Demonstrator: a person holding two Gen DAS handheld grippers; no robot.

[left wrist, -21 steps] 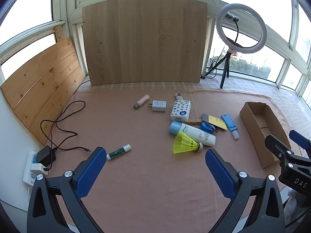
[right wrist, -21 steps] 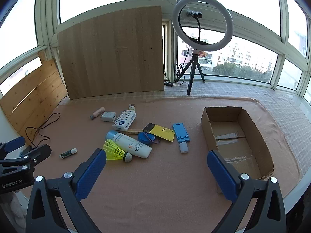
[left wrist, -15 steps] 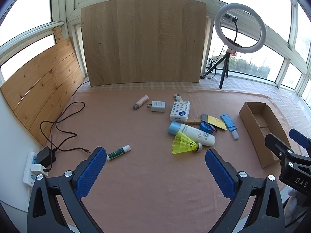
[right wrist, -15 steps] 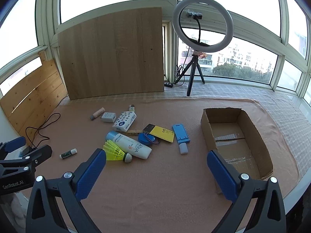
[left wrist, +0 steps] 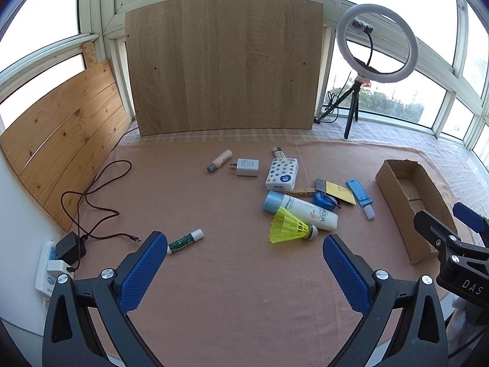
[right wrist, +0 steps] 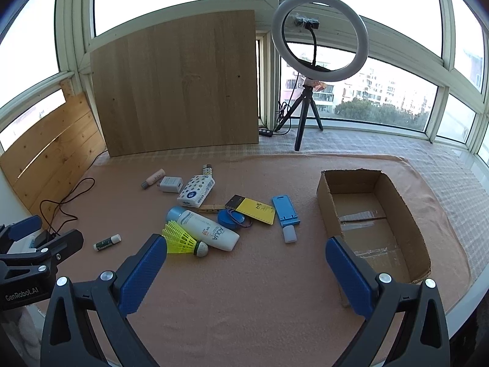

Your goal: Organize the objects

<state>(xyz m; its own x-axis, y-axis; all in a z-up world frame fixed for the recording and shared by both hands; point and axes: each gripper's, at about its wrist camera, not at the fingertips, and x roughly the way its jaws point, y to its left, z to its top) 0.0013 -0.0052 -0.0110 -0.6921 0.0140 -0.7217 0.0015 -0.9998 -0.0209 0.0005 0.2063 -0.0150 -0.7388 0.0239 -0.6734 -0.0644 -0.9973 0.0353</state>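
Left wrist view: the left gripper (left wrist: 244, 249) is hanging released, its blue ribbed pads spread wide over bare pink cloth (left wrist: 214, 290), nothing between them. Just beyond its left pad a small green-and-white glue stick (left wrist: 185, 241) is lying; ahead of its right pad a yellow plastic shuttlecock (left wrist: 290, 226) is resting against a white sunscreen bottle with pale blue cap (left wrist: 301, 210). Farther ahead a dotted tissue packet (left wrist: 281, 173), a white plug adapter (left wrist: 247, 167) and a pink tube (left wrist: 220, 161) are lying. Far to the right an open brown cardboard box (left wrist: 397, 195) is sitting. Right wrist view: the right gripper (right wrist: 246, 252) is likewise hanging released and empty. The shuttlecock (right wrist: 180, 240) is lying just beyond its left pad, the cardboard box (right wrist: 406, 214) beyond its right pad, and a blue plastic stand (right wrist: 284, 211) and a yellow card (right wrist: 256, 211) are lying ahead between the pads.
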